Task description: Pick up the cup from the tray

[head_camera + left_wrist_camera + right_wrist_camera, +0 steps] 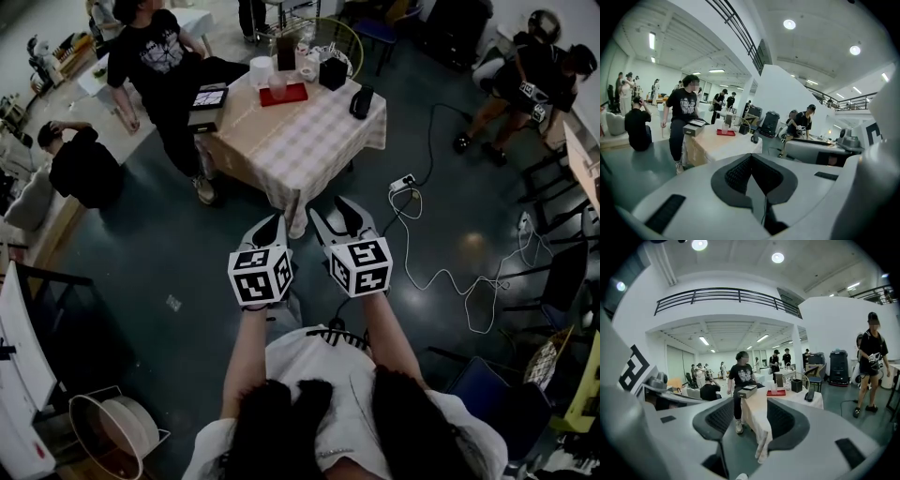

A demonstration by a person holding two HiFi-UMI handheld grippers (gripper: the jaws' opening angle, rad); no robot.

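Grey shells with black ribbed pads: the right tool [336, 217] has its jaws apart with nothing between them, and the left tool [272, 227] has its pads together, also empty. Both are held side by side over the dark floor [141, 262], well apart from the tabletop [300, 141] ahead. There the cup [277, 84], pale and translucent, stands upright on the red tray [296, 94] near the far edge, with a white container and dark boxes just beside it. The step in hand is judged to be the approach, with no grasp begun. To do it well, walk up to the near side and keep clear of the white cable [441, 274] lying on the floor to the right. Lead with the open right tool, level it at mid-height of the cup, and close only once both pads flank the wall. Then lift straight up, so that the tray and its neighbours stay undisturbed.
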